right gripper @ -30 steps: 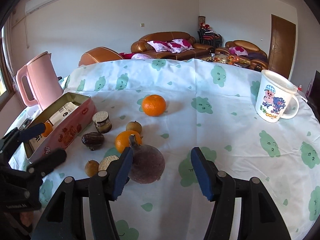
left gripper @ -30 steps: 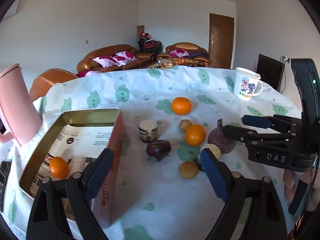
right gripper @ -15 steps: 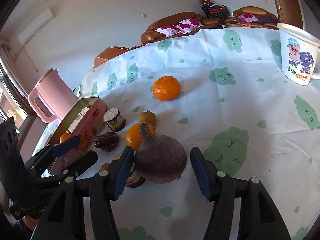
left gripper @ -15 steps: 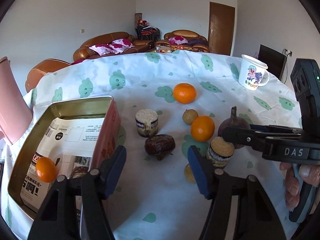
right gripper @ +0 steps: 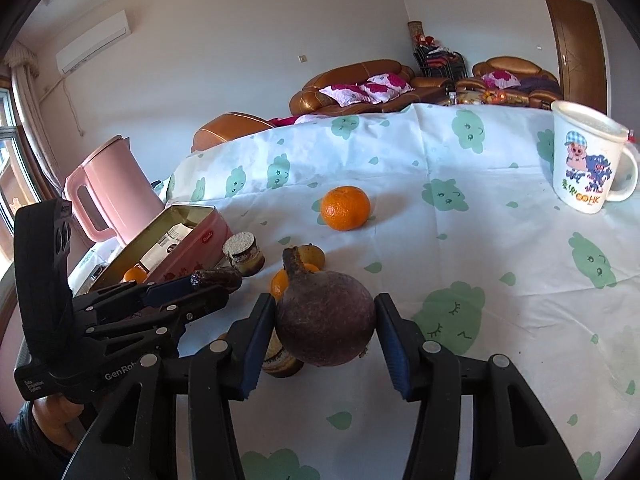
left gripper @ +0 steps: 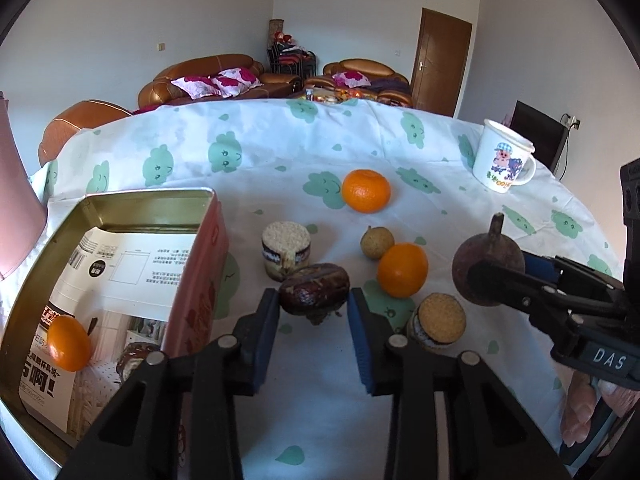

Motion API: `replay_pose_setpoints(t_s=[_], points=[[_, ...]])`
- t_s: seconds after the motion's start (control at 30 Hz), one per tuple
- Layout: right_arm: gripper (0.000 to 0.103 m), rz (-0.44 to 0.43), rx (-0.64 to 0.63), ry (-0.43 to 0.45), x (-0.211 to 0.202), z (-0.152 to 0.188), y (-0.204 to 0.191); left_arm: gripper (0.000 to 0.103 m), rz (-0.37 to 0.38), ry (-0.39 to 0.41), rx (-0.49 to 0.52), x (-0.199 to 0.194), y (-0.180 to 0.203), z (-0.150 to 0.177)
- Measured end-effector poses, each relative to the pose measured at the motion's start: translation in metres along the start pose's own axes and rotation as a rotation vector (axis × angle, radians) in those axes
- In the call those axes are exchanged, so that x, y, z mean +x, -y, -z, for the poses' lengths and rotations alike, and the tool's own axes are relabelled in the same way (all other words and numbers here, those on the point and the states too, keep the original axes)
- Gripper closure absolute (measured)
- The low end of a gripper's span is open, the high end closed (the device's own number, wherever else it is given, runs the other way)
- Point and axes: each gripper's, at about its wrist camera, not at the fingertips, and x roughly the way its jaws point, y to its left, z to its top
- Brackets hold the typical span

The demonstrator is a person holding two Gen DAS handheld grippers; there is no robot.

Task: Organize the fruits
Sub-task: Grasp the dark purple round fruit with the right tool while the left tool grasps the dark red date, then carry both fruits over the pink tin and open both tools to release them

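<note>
My left gripper [left gripper: 313,308] is shut on a dark brown date-like fruit [left gripper: 313,288] beside the open pink tin [left gripper: 208,248]. The tin holds a small orange [left gripper: 68,343] and a dark item on printed paper. My right gripper [right gripper: 325,322] is shut on a large dark purple round fruit with a stem [right gripper: 326,320]; it also shows in the left wrist view [left gripper: 486,266]. Two oranges [left gripper: 366,191] [left gripper: 402,269], a small tan fruit [left gripper: 376,242] and two small cork-topped jars [left gripper: 286,248] [left gripper: 440,320] lie on the cloth.
A pink kettle [right gripper: 108,192] stands behind the tin at the left. A white cartoon mug [right gripper: 588,156] stands at the far right. The table carries a white cloth with green cloud prints [right gripper: 480,240]. Sofas and a door lie beyond.
Both grippers moved forward and closed: the left onto the date-like fruit, the right onto the purple fruit. A second ago both were open and farther back.
</note>
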Motion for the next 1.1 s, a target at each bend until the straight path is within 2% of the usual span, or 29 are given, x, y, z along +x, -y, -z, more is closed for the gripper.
replay_pose_setpoints(t_s=[0.13, 0.47, 1.1], points=[[0.051, 0.027, -0.034, 0.037, -0.006, 0.0, -0.005, 0.067, -0.013, 0.04, 0.01, -0.006, 0.001, -0.001], [0.05, 0.021, -0.06, 0.087, -0.016, 0.001, -0.009, 0.067, -0.08, 0.15, 0.066, -0.024, 0.012, 0.001], [0.05, 0.036, -0.124, 0.185, -0.035, 0.007, -0.022, 0.067, -0.107, 0.216, 0.068, -0.036, 0.014, 0.005]])
